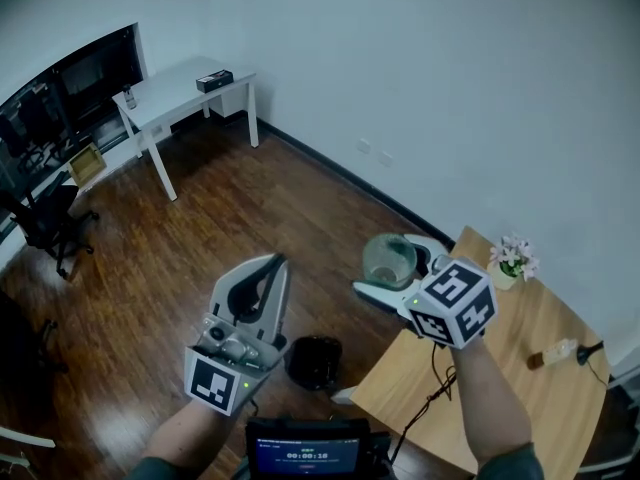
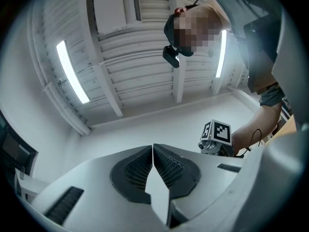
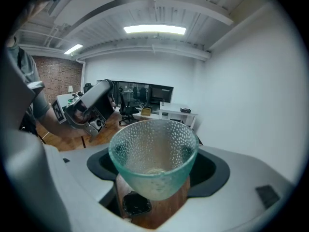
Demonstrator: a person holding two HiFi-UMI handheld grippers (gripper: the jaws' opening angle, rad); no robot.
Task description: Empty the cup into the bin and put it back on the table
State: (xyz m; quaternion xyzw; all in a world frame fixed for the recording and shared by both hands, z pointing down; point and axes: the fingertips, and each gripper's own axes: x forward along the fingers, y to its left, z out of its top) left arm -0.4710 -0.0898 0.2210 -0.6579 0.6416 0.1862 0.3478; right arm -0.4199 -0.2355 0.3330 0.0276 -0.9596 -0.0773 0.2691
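Observation:
A clear dimpled glass cup (image 1: 387, 256) hangs upright in the air, with my right gripper (image 1: 397, 271) shut on it, left of the wooden table (image 1: 520, 388) and above the floor. In the right gripper view the cup (image 3: 153, 161) fills the space between the jaws, and the black bin (image 3: 135, 204) shows on the floor beneath it. In the head view the bin (image 1: 315, 361) stands by the table's left corner. My left gripper (image 1: 277, 262) is shut on nothing and points upward; in its own view its tips (image 2: 153, 148) meet against the ceiling.
A small pot of flowers (image 1: 513, 260) and a brown bottle (image 1: 553, 353) stand on the wooden table. A white desk (image 1: 185, 93) is at the far wall, and an office chair (image 1: 50, 223) at the left. A cable (image 1: 432, 393) hangs off the table's edge.

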